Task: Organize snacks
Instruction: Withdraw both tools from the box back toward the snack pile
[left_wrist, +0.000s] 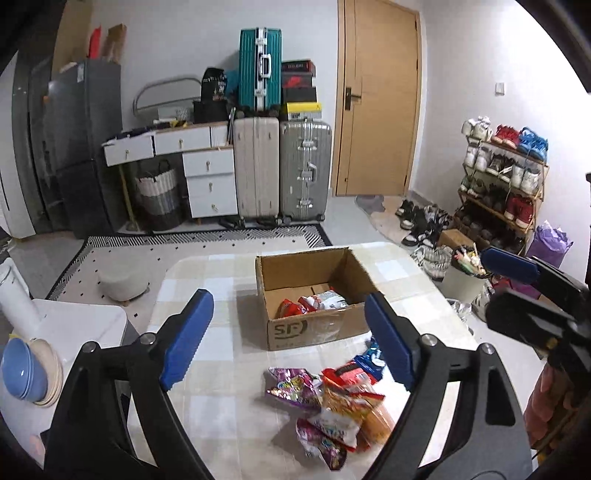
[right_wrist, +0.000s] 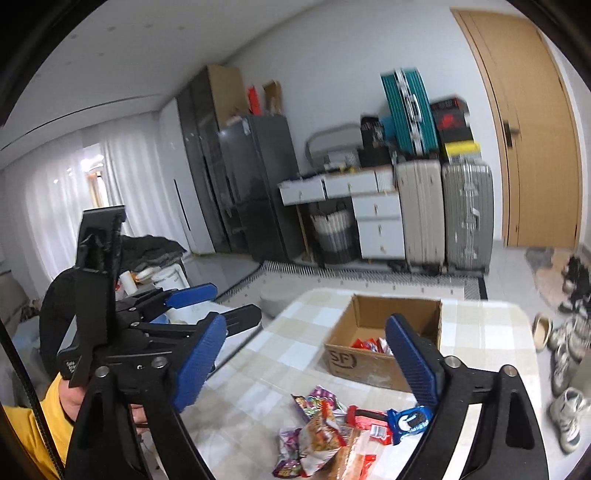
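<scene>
An open cardboard box (left_wrist: 314, 328) marked SF stands on the checked table (left_wrist: 207, 280) and holds a few red and silver snack packets (left_wrist: 314, 302). A loose pile of snack packets (left_wrist: 332, 402) lies on the table in front of it, with a blue cookie pack (right_wrist: 412, 421) at its right. My left gripper (left_wrist: 288, 339) is open and empty, held above the table between the pile and the box. My right gripper (right_wrist: 317, 362) is open and empty, above the pile (right_wrist: 332, 432) and short of the box (right_wrist: 369, 354). The right gripper also shows at the right edge of the left wrist view (left_wrist: 517, 266).
A white side table with stacked bowls (left_wrist: 29, 373) stands left of the table. A small stool (left_wrist: 122, 280) sits on the rug beyond. Suitcases (left_wrist: 280, 166), a drawer unit, a fridge and a door line the far wall. A shoe rack (left_wrist: 506, 177) and a bin (left_wrist: 461, 277) stand right.
</scene>
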